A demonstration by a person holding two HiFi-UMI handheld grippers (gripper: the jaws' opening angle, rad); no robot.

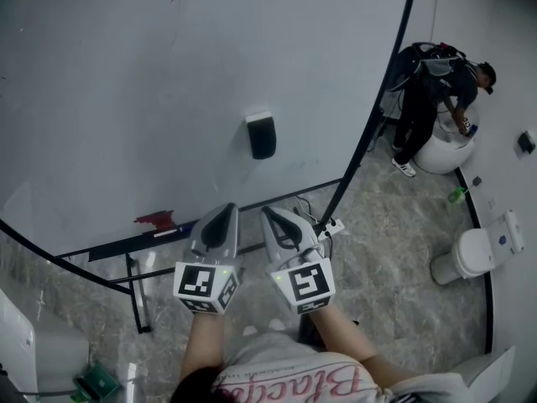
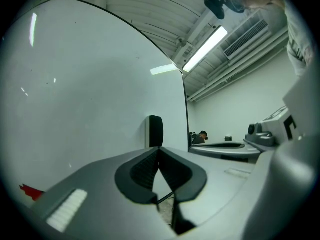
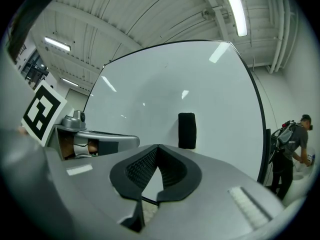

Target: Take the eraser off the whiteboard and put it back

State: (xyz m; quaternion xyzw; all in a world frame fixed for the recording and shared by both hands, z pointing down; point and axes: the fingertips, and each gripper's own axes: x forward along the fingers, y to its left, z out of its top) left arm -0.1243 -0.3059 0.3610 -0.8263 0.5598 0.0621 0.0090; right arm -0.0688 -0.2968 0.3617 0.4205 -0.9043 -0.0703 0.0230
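A black eraser [image 1: 261, 135] sticks upright on the whiteboard [image 1: 168, 82], apart from both grippers. It shows ahead of the jaws as the eraser [image 2: 156, 131] in the left gripper view and the eraser [image 3: 187, 130] in the right gripper view. My left gripper [image 1: 223, 211] and right gripper [image 1: 270, 215] are held side by side below the eraser, pointing toward the board. Both have their tips together and nothing between them: left gripper [image 2: 159, 149], right gripper [image 3: 157, 147].
The board's tray [image 1: 138, 242] carries a red object [image 1: 154, 219]. The stand's leg [image 1: 136, 292] and cables [image 1: 323, 221] lie on the floor below. At the right, a person [image 1: 432, 99] bends over a white round fixture [image 1: 449, 149].
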